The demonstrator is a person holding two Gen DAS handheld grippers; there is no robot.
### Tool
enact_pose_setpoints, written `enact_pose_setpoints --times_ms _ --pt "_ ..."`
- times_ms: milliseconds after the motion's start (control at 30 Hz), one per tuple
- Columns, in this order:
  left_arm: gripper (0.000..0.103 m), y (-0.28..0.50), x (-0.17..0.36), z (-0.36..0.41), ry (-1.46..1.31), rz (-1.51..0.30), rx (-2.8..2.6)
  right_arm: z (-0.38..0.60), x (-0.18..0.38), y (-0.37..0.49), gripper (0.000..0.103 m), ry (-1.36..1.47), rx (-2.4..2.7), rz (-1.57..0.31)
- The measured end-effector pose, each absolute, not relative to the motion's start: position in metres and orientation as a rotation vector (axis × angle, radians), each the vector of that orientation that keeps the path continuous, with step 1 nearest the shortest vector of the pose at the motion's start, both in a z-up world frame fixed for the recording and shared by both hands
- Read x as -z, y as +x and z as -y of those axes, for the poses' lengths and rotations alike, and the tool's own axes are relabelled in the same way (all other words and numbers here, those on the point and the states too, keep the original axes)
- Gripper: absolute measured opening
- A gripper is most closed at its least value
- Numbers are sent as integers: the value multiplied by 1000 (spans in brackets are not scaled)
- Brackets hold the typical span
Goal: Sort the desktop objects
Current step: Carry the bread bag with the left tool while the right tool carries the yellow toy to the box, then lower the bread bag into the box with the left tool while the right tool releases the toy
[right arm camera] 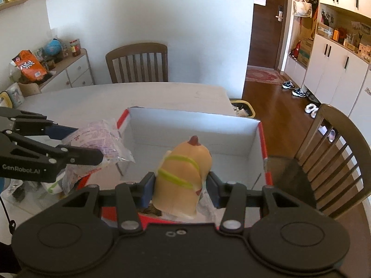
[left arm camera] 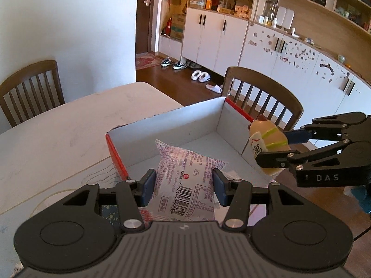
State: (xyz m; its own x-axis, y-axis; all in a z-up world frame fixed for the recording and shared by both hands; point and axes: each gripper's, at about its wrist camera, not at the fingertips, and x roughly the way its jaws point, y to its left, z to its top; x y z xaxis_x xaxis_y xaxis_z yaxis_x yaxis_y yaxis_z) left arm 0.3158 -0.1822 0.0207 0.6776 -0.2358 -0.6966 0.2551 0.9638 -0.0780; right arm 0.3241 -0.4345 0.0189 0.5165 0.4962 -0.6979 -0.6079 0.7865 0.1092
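My left gripper (left arm camera: pixel 184 185) is shut on a clear snack packet (left arm camera: pixel 185 180) with purple print and a barcode, held over the near left part of an open white box with red edges (left arm camera: pixel 162 127). My right gripper (right arm camera: pixel 180 186) is shut on a tan squishy toy (right arm camera: pixel 183 173) with yellow-green stripes and a dark red tip, held over the box's near side (right arm camera: pixel 194 125). In the left wrist view the right gripper (left arm camera: pixel 276 148) holds the toy (left arm camera: pixel 269 139) at the box's right wall. In the right wrist view the left gripper (right arm camera: pixel 90 143) holds the packet (right arm camera: pixel 99 139) at the box's left wall.
The box stands on a pale table (left arm camera: pixel 58 134). Wooden chairs stand at the far side (right arm camera: pixel 139 62) and at the right (right arm camera: pixel 334 162). More wrapped items (right arm camera: pixel 55 185) lie on the table left of the box. A bin (right arm camera: pixel 243 108) stands past the table's far corner.
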Motion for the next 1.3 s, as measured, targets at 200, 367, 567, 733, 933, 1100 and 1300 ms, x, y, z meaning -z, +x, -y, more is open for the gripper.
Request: enact_pose_setpoints --times_ms 200,367,567,733,933,1100,1300 --pt "51 341 -3 197 87 -825 290 435 -5 347 47 -173 -665 -825" --pt "51 357 3 207 128 -840 305 430 6 361 47 -205 -656 -849" --pt "51 377 16 213 168 -884 301 424 18 379 47 -231 -656 -877" --pt "51 393 28 219 216 -930 293 414 34 396 47 -273 -644 -912" --pt "51 411 38 220 219 -971 275 409 49 410 47 -290 -662 -945" --pt "51 425 49 223 244 -1010 264 402 63 414 47 -354 -665 -978" --pt "51 433 62 229 276 -1054 269 393 75 415 47 -430 -670 -985"
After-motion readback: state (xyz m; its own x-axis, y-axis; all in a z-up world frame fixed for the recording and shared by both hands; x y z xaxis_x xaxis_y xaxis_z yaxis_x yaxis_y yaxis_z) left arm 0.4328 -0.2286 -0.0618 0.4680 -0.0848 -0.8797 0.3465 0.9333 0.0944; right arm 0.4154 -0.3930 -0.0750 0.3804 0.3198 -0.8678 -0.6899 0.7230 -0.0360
